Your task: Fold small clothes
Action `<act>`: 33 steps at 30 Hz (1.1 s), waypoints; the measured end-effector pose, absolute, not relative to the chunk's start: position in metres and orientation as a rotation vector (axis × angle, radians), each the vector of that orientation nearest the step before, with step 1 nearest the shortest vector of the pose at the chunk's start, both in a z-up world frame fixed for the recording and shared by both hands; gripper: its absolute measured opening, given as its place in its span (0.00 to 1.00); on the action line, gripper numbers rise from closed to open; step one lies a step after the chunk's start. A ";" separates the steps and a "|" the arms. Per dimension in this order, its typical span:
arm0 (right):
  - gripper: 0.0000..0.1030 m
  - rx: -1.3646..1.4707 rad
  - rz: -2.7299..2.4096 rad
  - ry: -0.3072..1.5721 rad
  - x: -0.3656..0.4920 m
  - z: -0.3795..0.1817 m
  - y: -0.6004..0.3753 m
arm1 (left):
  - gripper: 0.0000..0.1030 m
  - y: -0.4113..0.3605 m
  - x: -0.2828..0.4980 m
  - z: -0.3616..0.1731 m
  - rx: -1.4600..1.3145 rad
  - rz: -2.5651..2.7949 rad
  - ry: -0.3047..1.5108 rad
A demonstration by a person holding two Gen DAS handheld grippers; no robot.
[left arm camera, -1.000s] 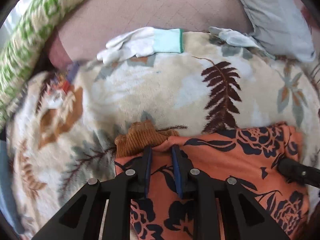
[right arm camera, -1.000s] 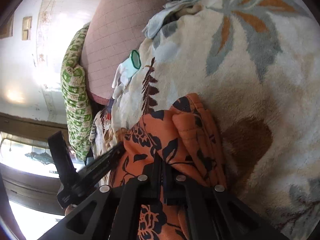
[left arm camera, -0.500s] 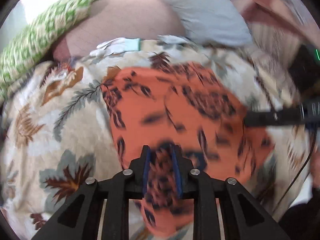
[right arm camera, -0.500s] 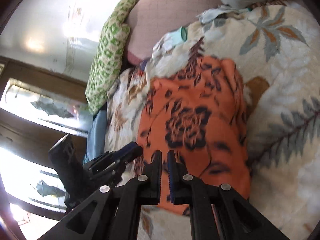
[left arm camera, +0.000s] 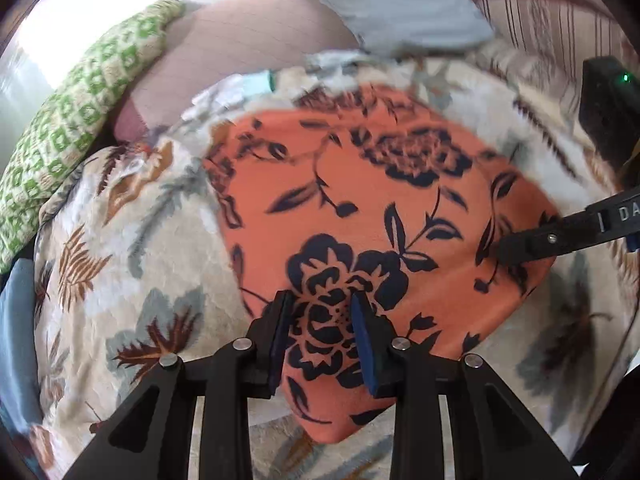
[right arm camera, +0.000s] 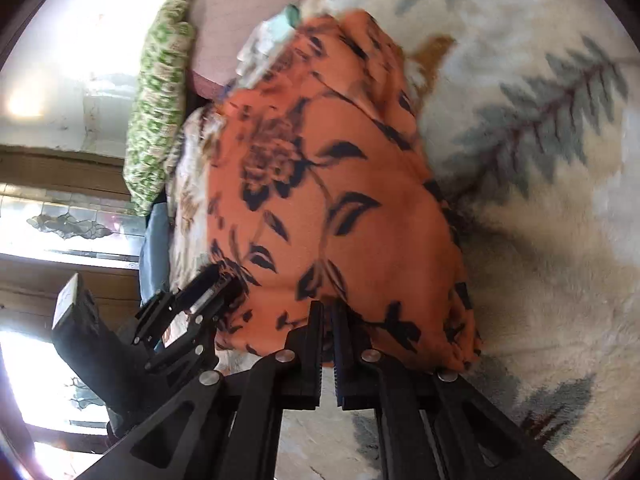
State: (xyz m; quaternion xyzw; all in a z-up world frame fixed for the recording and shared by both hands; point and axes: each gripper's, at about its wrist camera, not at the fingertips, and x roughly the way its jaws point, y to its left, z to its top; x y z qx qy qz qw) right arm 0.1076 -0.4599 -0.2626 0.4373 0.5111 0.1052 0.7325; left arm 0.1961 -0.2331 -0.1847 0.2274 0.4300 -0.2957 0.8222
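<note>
An orange garment with dark blue flowers (left arm camera: 380, 208) lies spread over a leaf-patterned blanket (left arm camera: 140, 272). My left gripper (left arm camera: 322, 334) stands over the garment's near edge. Its jaws are opening, and the cloth lies loose between the blue pads without being pinched. My right gripper (right arm camera: 329, 320) is shut on the garment's (right arm camera: 340, 200) near edge. In the left wrist view, the right gripper (left arm camera: 500, 250) comes in from the right at the cloth's right side. The left gripper (right arm camera: 224, 280) shows at the garment's lower left corner in the right wrist view.
A white glove with a green cuff (left arm camera: 240, 88) lies beyond the garment. Behind it are a green patterned pillow (left arm camera: 80, 128), a pink cushion (left arm camera: 248, 36) and a grey pillow (left arm camera: 392, 12). A black device with a green light (left arm camera: 608, 112) is at the right.
Both grippers drew the orange garment back and spread it flat over the blanket, covering the brown knit piece. The left jaws have widened. The right jaws stay shut on the cloth.
</note>
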 end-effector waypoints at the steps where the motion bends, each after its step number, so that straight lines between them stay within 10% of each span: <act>1: 0.08 0.950 0.249 1.098 0.110 -0.256 -0.459 | 0.32 -0.231 0.197 -0.179 0.475 -0.621 0.893; 33: 0.06 0.926 0.083 1.024 0.177 -0.267 -0.482 | 0.44 -0.292 0.249 -0.213 0.706 -0.430 0.812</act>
